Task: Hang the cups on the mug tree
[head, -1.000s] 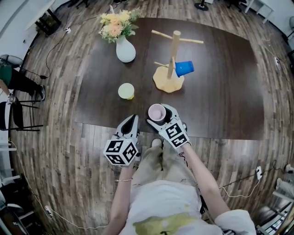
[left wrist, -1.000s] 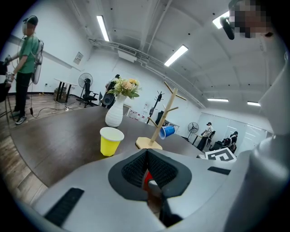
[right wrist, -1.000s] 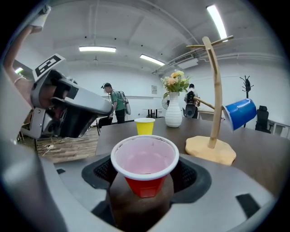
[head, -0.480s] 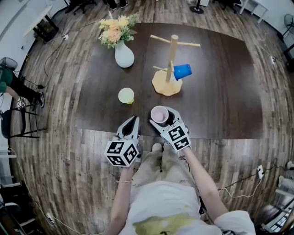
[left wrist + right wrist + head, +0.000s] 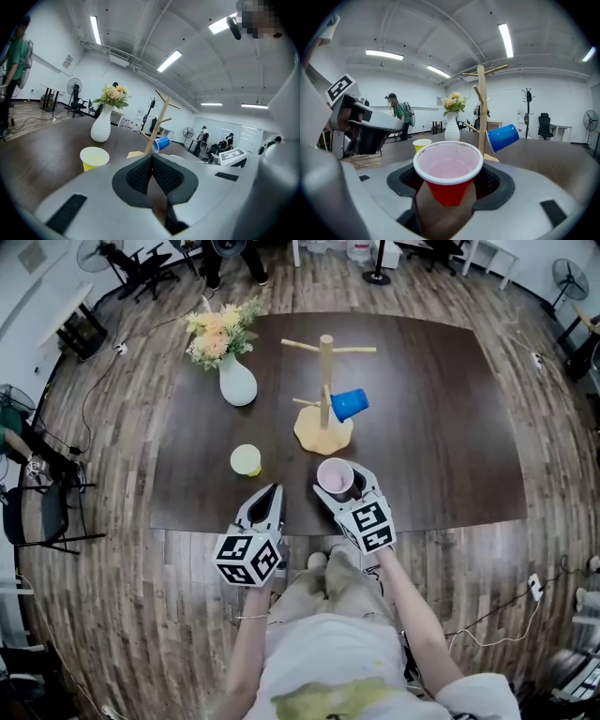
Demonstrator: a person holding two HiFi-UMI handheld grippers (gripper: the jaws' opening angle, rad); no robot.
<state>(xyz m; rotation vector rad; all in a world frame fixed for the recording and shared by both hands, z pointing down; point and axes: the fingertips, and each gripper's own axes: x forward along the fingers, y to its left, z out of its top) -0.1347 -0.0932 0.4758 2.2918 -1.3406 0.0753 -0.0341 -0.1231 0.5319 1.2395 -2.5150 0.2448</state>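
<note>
My right gripper point(image 5: 338, 483) is shut on a red cup point(image 5: 335, 476) with a pale pink inside. It holds the cup upright over the front part of the dark table point(image 5: 441, 427). Its jaws have just been closing with this red cup point(image 5: 447, 174) between them. The wooden mug tree point(image 5: 325, 381) stands beyond it at mid-table, with a blue cup point(image 5: 349, 404) hanging on a low right peg. A yellow cup point(image 5: 247, 460) stands upright left of the tree. My left gripper point(image 5: 271, 491) hovers at the front edge, shut and holding nothing.
A white vase point(image 5: 236, 382) with flowers stands at the back left of the table. The tree's upper pegs point(image 5: 354, 350) are bare. Chairs and cables lie on the wooden floor around the table, and a person point(image 5: 398, 117) stands far off.
The right gripper has carried the red cup from the table's front edge further in toward the mug tree. The left gripper has moved forward a little.
</note>
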